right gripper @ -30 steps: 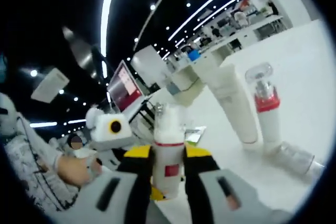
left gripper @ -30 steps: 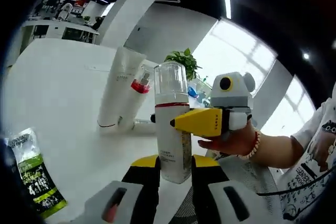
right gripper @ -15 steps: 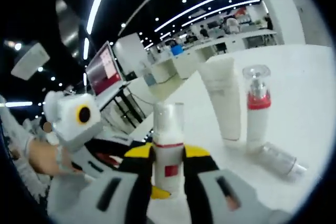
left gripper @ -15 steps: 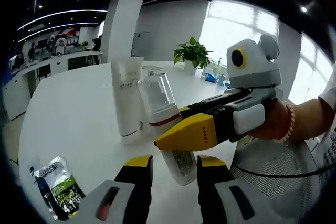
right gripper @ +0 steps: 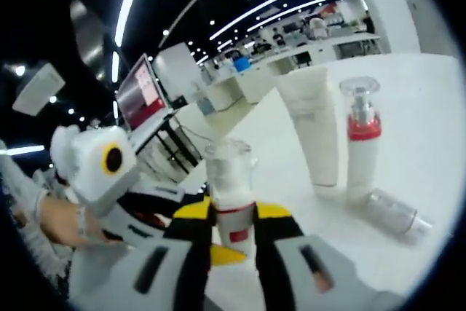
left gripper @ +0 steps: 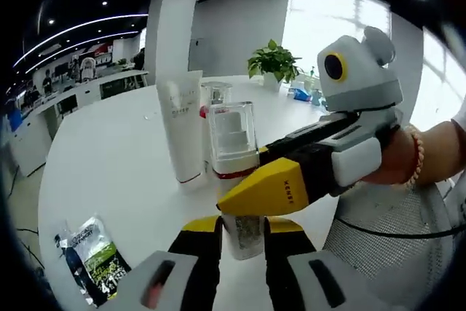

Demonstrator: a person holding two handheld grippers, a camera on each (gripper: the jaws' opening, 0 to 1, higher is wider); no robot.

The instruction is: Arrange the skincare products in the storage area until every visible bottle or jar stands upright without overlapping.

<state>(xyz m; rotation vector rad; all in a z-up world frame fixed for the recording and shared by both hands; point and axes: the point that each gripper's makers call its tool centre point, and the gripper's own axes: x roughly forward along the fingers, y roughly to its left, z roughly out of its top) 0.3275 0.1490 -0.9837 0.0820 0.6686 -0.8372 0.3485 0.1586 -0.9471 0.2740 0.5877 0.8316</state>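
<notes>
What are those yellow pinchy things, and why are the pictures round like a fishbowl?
A person holds two pinching tools, each with a small round-view camera on it. In the left gripper view, the left gripper and the right gripper both pinch one clear-capped bottle. The right gripper view shows that bottle from the other side. On the white table stand a white tube and a red-collared pump bottle. A small clear bottle lies flat, and a green packet lies nearby.
</notes>
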